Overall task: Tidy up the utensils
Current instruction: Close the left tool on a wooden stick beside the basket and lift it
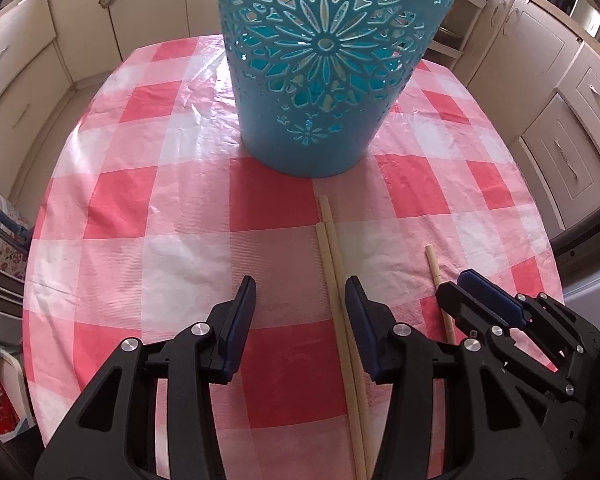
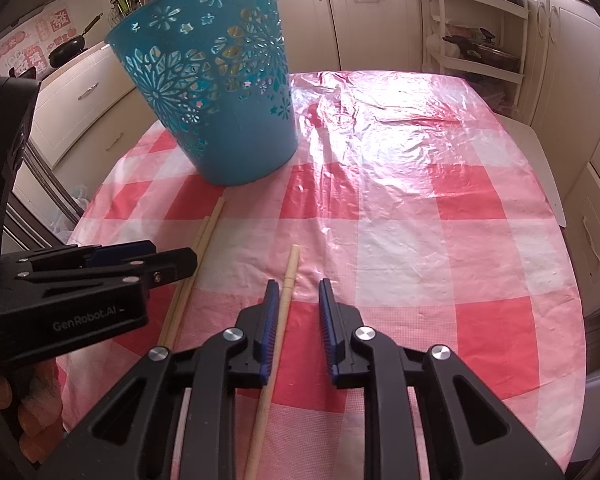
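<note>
Three pale wooden chopsticks lie on my glossy red-and-white checked tablecloth: a touching pair and a single stick, near a teal plastic basket pierced with flower cutouts. My left gripper hangs released, its right finger just beside the pair. My right gripper is also parted — the single stick runs under its left finger. Only the right wrist view shows the wide bare cloth to the right.

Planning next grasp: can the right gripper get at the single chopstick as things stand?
Probably yes. The right gripper is open, and the single chopstick lies bare on the tablecloth by its left finger; a small leftward shift should straddle it.
</note>
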`<state>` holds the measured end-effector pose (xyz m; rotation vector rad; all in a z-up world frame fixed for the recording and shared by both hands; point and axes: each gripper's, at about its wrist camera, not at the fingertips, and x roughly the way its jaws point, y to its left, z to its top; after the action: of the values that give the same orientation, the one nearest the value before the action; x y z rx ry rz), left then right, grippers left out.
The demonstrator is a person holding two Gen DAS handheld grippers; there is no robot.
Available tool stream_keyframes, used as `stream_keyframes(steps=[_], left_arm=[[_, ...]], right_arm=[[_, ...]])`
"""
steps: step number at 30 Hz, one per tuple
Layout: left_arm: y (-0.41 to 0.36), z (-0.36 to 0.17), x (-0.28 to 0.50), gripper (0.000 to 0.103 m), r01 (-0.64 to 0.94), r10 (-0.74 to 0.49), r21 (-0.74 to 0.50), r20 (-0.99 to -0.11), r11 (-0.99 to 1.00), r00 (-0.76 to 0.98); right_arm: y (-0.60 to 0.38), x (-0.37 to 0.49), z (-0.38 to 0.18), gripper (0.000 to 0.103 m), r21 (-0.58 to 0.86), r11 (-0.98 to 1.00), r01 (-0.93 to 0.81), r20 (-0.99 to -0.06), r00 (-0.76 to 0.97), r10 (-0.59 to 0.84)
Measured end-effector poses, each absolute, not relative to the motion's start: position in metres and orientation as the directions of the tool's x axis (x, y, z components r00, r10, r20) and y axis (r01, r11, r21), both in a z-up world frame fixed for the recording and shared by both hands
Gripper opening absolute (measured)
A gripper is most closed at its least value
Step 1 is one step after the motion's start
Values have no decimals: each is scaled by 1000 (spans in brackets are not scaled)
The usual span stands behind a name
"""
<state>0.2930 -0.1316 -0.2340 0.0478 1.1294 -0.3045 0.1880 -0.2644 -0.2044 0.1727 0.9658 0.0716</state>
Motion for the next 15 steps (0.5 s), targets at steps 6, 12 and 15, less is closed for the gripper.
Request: stream_keyframes(steps=[6,12,15], left_arm=[[-136,-235,294,44,253,-162,-61,-901,966,401],[-144,-237,293,43,261,-117,-5,-903,965,414],[-147,-235,296,25,277,-129,-11,-901,961,413]], right_arm=[[-264,188,-204,23,178,984,13,-811,569,139],[-264,188,-204,23,174,985,12,-811,569,137],[-264,188,-204,23,173,985,12,-811,570,136]])
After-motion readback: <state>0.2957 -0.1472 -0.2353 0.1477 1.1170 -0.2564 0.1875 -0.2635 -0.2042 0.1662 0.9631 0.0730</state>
